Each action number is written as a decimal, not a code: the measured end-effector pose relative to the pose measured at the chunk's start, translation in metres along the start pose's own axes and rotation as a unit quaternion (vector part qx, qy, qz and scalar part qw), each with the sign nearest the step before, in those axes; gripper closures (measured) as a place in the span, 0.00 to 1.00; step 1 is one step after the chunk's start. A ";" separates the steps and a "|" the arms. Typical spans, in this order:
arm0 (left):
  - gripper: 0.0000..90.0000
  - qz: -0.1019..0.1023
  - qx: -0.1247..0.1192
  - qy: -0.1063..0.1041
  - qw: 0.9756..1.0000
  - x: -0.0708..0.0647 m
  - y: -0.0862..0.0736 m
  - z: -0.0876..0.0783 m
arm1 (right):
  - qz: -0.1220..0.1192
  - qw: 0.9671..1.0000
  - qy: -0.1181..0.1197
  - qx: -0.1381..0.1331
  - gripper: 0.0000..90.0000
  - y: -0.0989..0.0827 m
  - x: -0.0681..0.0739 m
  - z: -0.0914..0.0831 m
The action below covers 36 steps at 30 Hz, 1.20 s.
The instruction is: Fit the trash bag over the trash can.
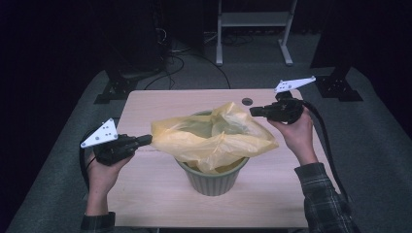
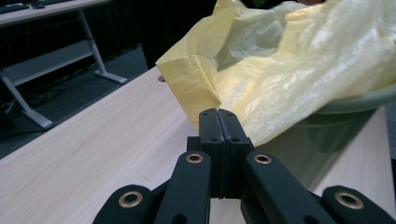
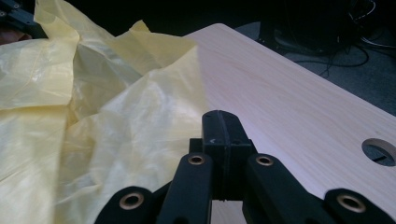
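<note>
A pale green bin (image 1: 214, 179) stands mid-table with a yellow plastic bag (image 1: 214, 138) bunched loosely in and over its mouth. My left gripper (image 1: 147, 140) lies level at the bag's left corner, which is drawn out sideways past the rim. In the left gripper view the jaws (image 2: 218, 114) are shut with the bag (image 2: 299, 70) running on both sides of their tips, above the bin's rim (image 2: 359, 100). My right gripper (image 1: 252, 111) sits at the bag's far right top. Its jaws (image 3: 220, 115) are shut, the bag's edge (image 3: 116, 121) lies against their left side, and no film shows between them.
The wooden table (image 1: 160, 194) has a round cable hole (image 1: 247, 101) behind the bin, close to the right gripper and seen as a hole (image 3: 380, 151) at its right. Cables trail from both grippers. Dark stands and a white desk frame (image 1: 252, 19) stand on the floor beyond.
</note>
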<state>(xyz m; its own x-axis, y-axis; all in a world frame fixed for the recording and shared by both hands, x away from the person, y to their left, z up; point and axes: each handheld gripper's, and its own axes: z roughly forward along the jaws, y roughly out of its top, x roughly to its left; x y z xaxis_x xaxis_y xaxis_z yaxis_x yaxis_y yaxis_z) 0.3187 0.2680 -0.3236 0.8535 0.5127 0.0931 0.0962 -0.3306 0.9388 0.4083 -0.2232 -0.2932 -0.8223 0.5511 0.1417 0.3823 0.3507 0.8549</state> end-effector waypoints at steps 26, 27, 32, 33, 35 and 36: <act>1.00 0.001 0.008 0.009 1.000 0.006 0.004 0.005 | -0.026 0.998 0.051 -0.002 1.00 -0.001 0.003 0.009; 1.00 0.002 0.009 0.010 1.000 0.007 0.005 0.007 | -0.025 0.999 0.046 -0.004 1.00 -0.001 0.002 0.008; 1.00 0.003 0.013 0.020 1.000 0.015 0.008 0.018 | -0.023 1.000 -0.018 0.002 1.00 -0.001 -0.006 0.006; 1.00 0.003 0.016 0.023 1.000 0.017 0.008 0.021 | -0.023 0.999 -0.028 0.005 1.00 -0.001 -0.009 0.007; 1.00 0.001 0.022 0.026 0.999 0.021 0.007 0.026 | -0.022 0.999 -0.049 0.010 1.00 -0.003 -0.012 0.010; 1.00 0.000 0.024 0.027 0.999 0.022 0.006 0.029 | -0.021 0.998 -0.055 0.011 1.00 -0.004 -0.015 0.012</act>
<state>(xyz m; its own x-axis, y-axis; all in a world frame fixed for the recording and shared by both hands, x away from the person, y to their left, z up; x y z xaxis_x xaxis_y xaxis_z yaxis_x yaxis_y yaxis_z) 0.3530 0.2544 -0.3255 0.8249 0.5541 0.1122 0.1218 -0.3680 0.9218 0.4237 -0.2238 -0.3042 -0.7869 0.6151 0.0500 0.3592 0.3905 0.8476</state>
